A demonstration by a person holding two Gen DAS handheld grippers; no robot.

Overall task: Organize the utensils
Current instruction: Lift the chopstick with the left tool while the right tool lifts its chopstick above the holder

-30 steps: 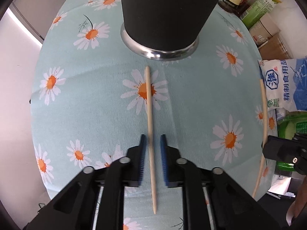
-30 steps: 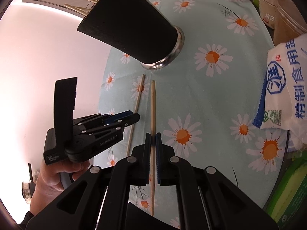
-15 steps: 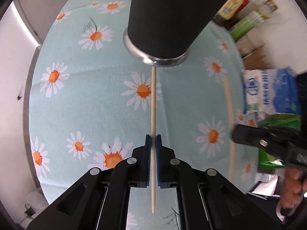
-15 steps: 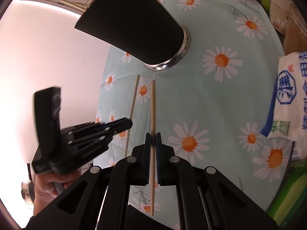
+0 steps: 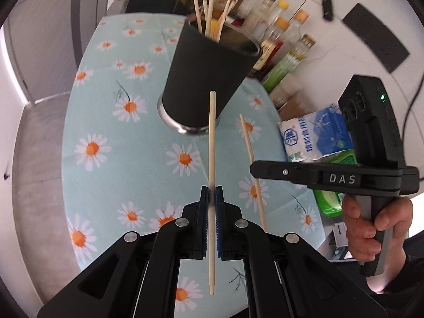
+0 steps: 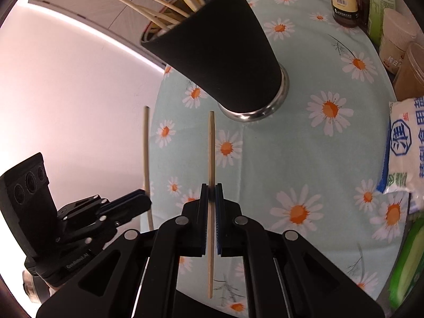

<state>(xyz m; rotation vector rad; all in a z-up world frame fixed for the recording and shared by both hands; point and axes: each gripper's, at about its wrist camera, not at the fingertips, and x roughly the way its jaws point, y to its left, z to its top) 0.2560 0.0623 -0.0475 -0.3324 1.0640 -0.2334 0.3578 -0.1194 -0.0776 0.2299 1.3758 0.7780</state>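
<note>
Black utensil holder (image 5: pixel 209 79) is standing on the daisy-cloth table (image 5: pixel 111 137), already bristling with chopsticks | both grippers are carrying: left gripper (image 5: pixel 211 198) clamping one chopstick (image 5: pixel 212 143), right gripper (image 6: pixel 211 196) clamping another chopstick (image 6: pixel 211 153) | next: tipping each over the holder's mouth, then releasing.

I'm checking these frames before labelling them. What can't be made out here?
- Cup contents: both views, its wall hides all but the utensil tops.
- Bottle labels: left view, blurred.
- Salt bag: right view, cut by the edge.
- Right chopstick: left view, gripper hides its middle.
</note>
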